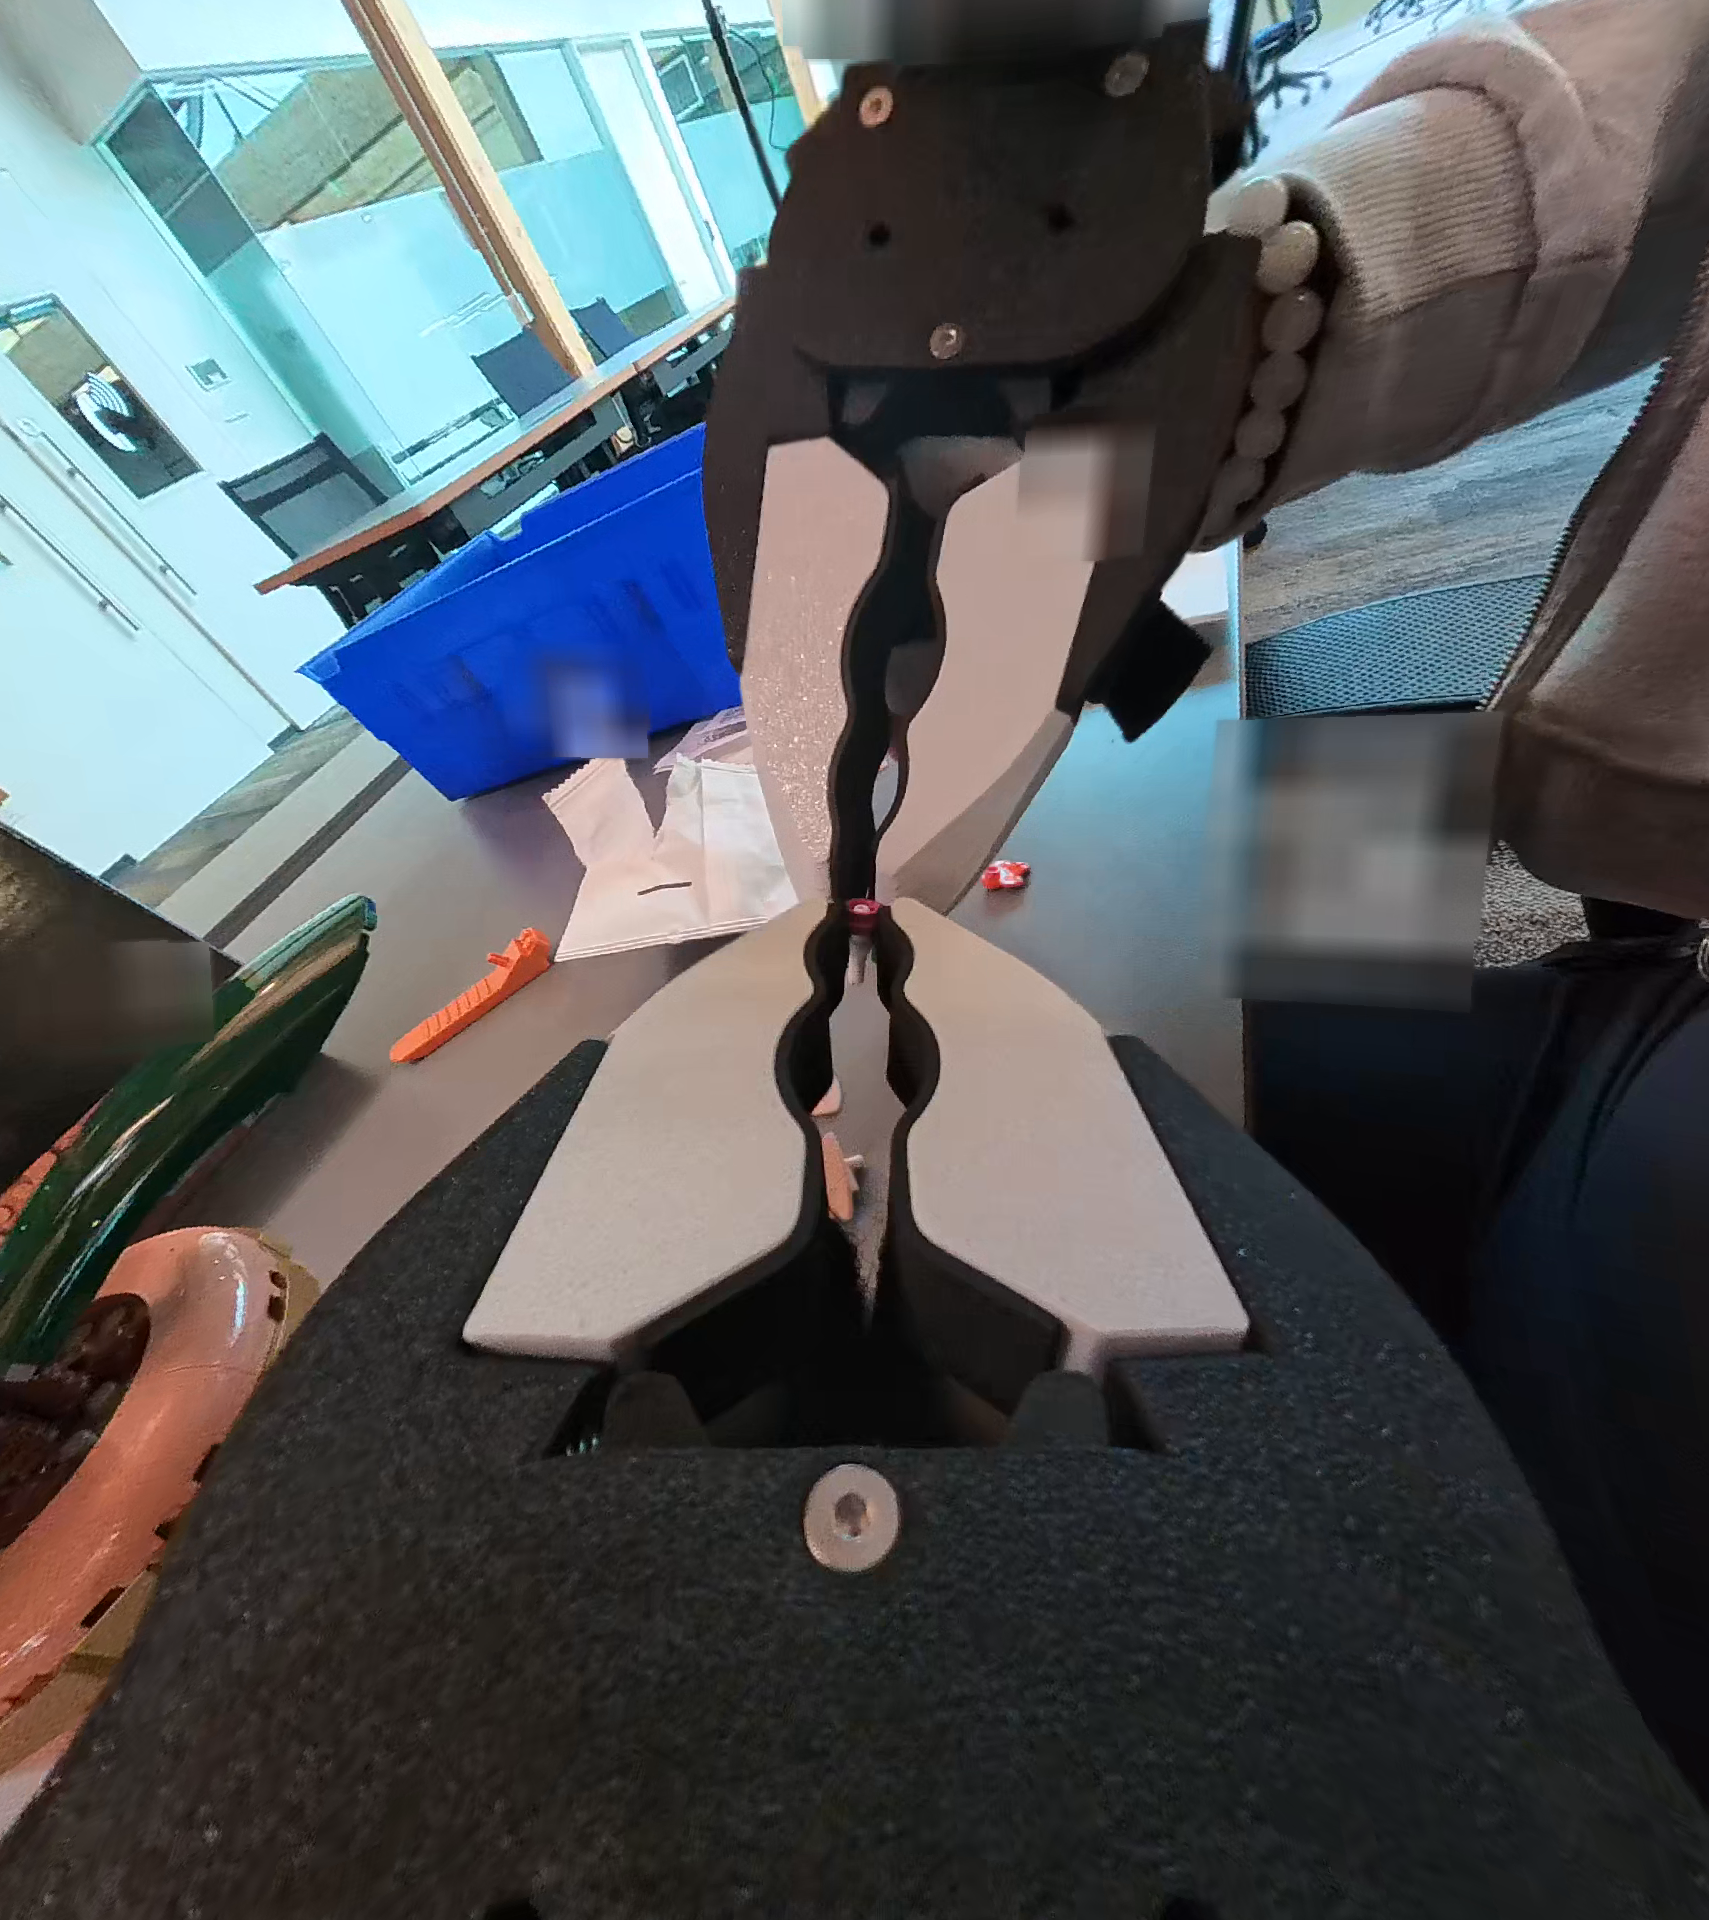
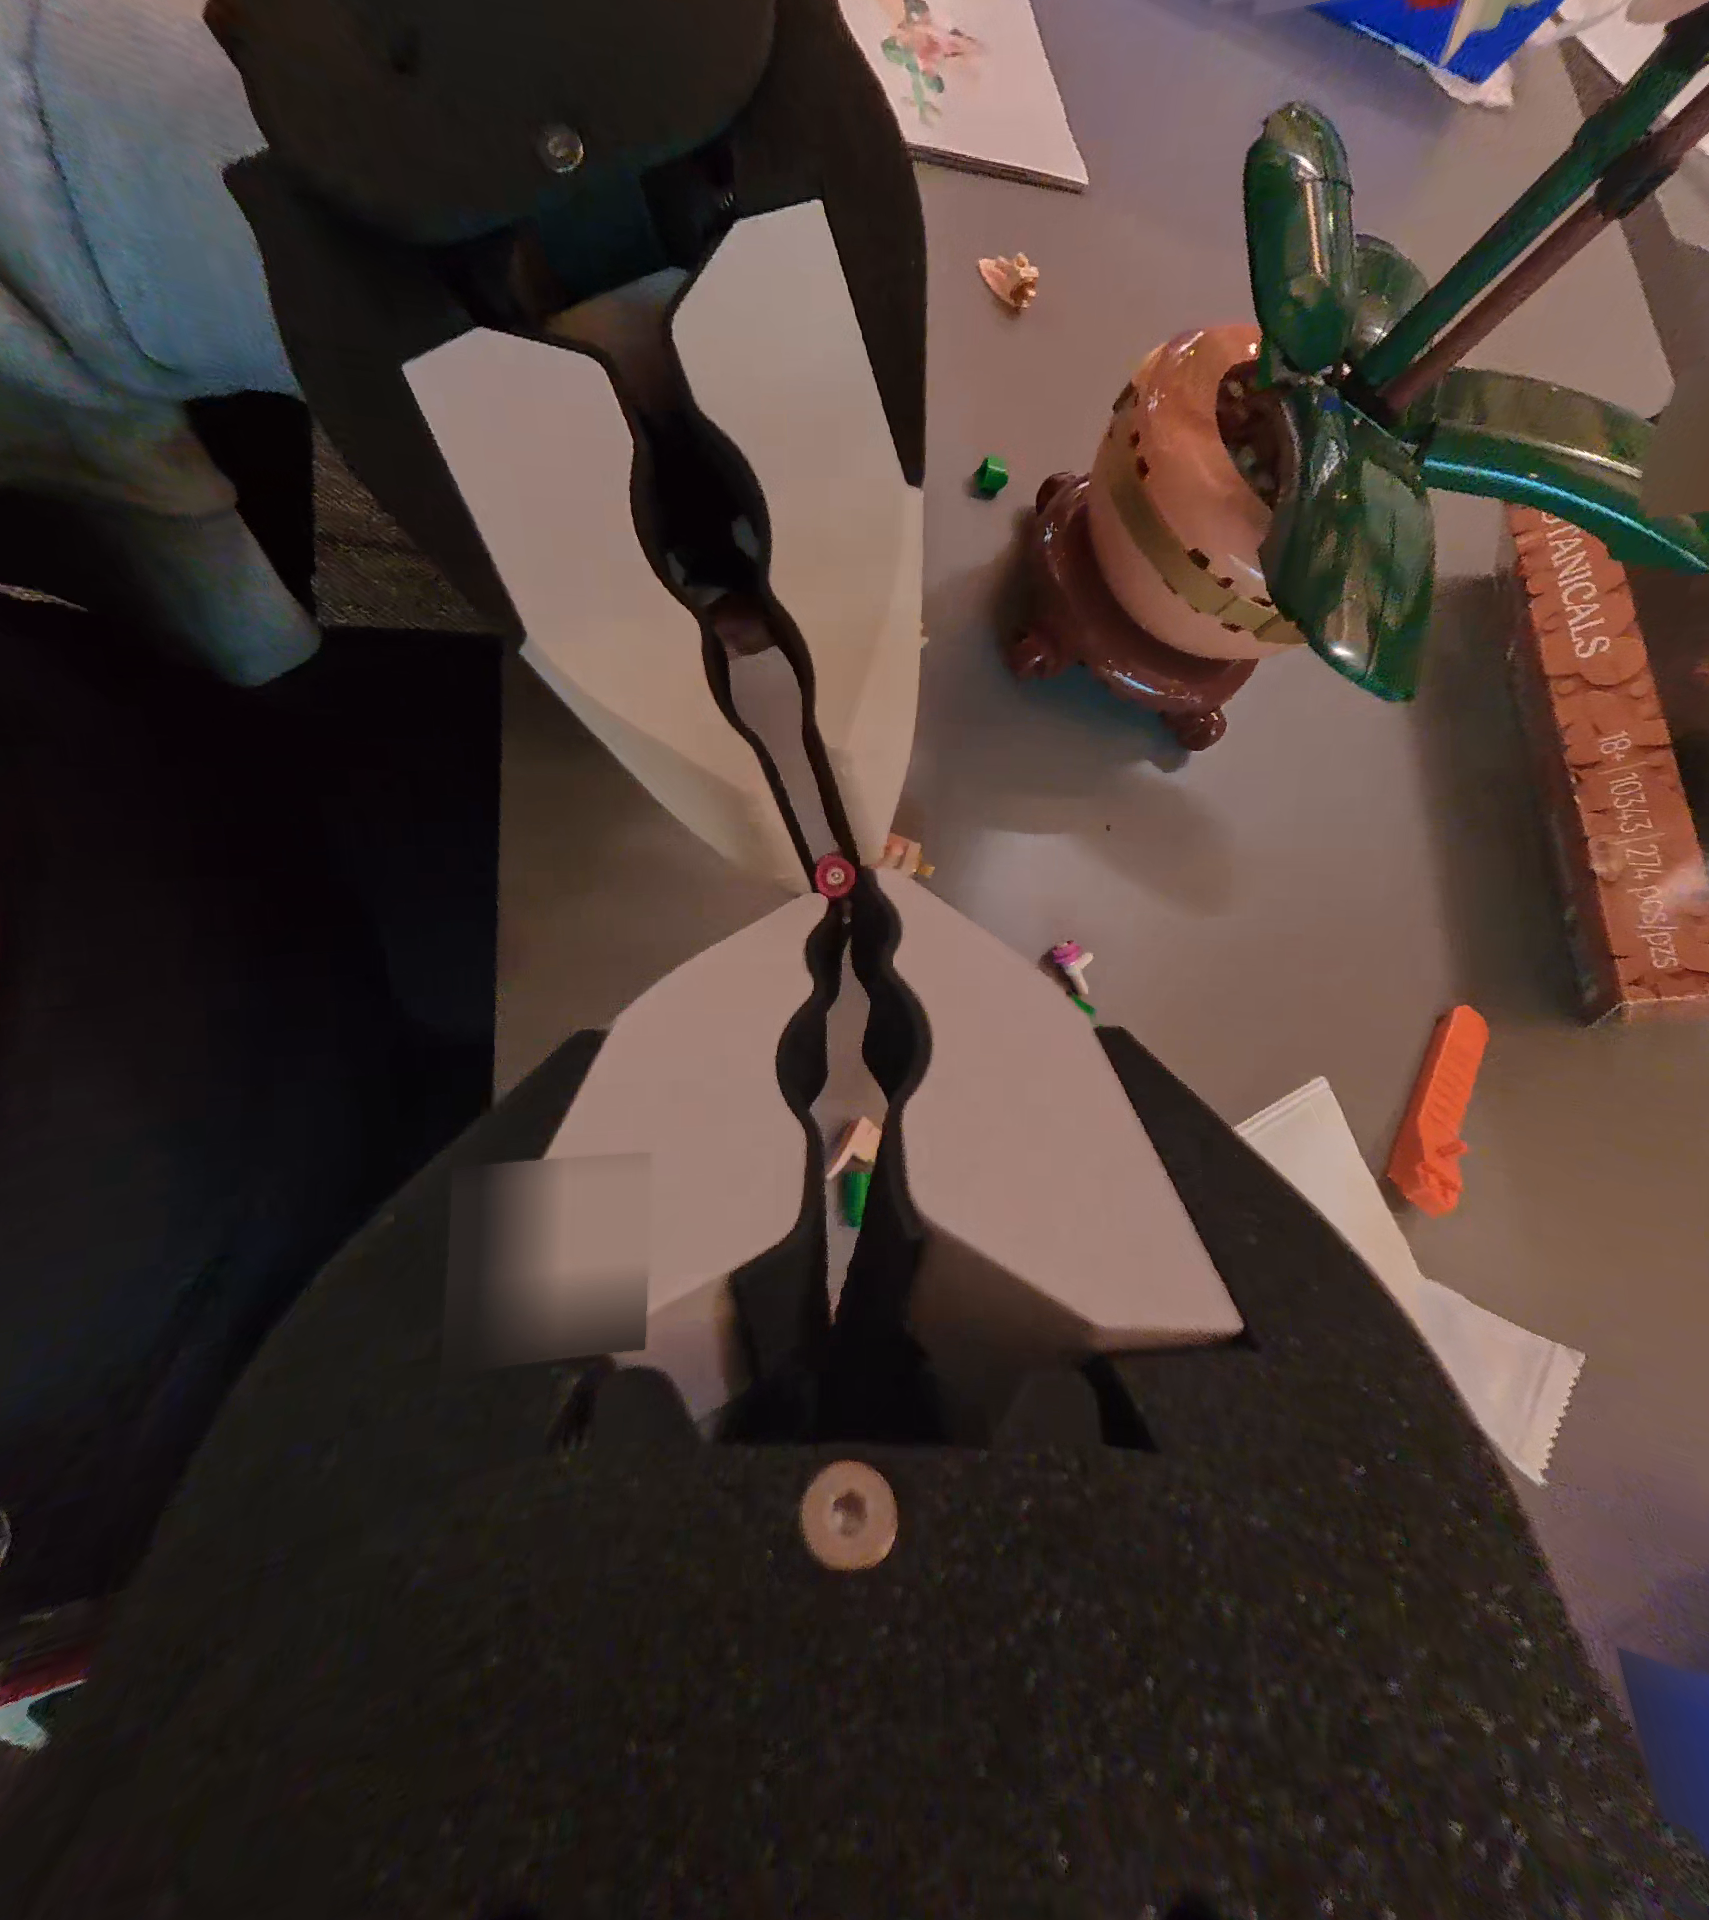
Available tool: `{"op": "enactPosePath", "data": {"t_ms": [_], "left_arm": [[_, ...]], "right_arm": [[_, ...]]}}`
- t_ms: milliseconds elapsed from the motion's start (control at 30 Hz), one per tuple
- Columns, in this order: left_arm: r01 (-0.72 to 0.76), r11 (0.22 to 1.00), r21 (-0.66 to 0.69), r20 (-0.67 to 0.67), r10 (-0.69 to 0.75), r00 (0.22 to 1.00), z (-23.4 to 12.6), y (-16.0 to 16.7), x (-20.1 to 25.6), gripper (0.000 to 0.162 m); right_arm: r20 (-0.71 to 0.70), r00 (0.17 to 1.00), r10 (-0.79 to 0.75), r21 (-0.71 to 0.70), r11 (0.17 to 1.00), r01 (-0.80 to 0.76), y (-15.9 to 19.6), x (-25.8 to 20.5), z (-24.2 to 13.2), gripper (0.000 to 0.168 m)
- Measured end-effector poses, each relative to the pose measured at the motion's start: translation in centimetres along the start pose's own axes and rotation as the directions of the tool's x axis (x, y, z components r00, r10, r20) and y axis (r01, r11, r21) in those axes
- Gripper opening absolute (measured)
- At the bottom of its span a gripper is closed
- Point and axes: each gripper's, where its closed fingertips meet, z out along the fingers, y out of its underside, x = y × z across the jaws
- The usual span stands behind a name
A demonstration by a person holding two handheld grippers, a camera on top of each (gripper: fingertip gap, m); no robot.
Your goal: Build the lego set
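A: Where do the two grippers stand?

B: They meet tip to tip above the grey tabletop (image 2: 1193,831). The left gripper (image 1: 862,925) has its jaws nearly together, pinching a small magenta round piece (image 1: 862,911) at the very tips. The right gripper (image 2: 845,896) comes in from the far side in the left wrist view, its jaws drawn just as narrow, and its tips touch the same piece (image 2: 835,876). Which gripper bears the piece, one cannot tell.

A: And the rest of the lego set?

B: The built plant (image 2: 1234,520) stands on the tabletop to the right in the right wrist view: a pink pot on a brown base, dark green leaves spreading from it and a stem rising toward the far right. In the left wrist view the pot (image 1: 102,1455) sits at the near left edge.

A: What lies around it?

B: An orange brick separator (image 2: 1439,1112) lies to the right, beside a white paper bag (image 2: 1401,1278). The set's box (image 2: 1650,810) lies just beyond the separator. A small green piece (image 2: 990,476) rests near the pot's left, and a tiny flower piece (image 2: 1070,961) lies close to the right gripper. A blue bin (image 1: 538,665) sits far off in the left wrist view, with a red piece (image 1: 1006,875) on the tabletop to its right.
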Motion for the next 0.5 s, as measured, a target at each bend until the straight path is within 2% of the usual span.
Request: {"op": "enactPosePath", "data": {"t_ms": [300, 333, 400, 467, 500], "left_arm": [[-0.050, 0.997, -0.055, 0.050, 0.053, 0.997, 0.2, 0.9, -0.7, 0.003], [-0.062, 0.997, -0.047, 0.048, 0.064, 0.997, 0.2, 0.8, -0.6, 0.003], [0.021, 0.995, 0.095, 0.014, -0.023, 1.000, 0.3, -1.6, 0.1, 0.000], [-0.130, 0.977, -0.169, 0.119, 0.151, 0.981, 0.6, 2.3, -1.8, 0.000], [-0.120, 0.972, -0.201, 0.129, 0.148, 0.981, 0.0, 3.3, -2.5, 0.000]], "right_arm": [[-0.041, 0.998, 0.038, -0.085, 0.996, -0.042, 0.6, 0.7, 1.0, 0.000], [-0.048, 0.998, 0.037, -0.101, 0.994, -0.042, 0.8, 0.9, 1.2, 0.000], [-0.060, 0.998, 0.011, -0.204, 0.979, -0.023, 2.6, 1.0, 2.4, 0.000], [-0.010, 0.999, 0.043, -0.179, 0.983, -0.044, 2.5, -0.1, 3.7, 0.000], [-0.010, 0.998, 0.061, -0.156, 0.986, -0.062, 2.1, 0.0, 3.6, 0.000]]}}
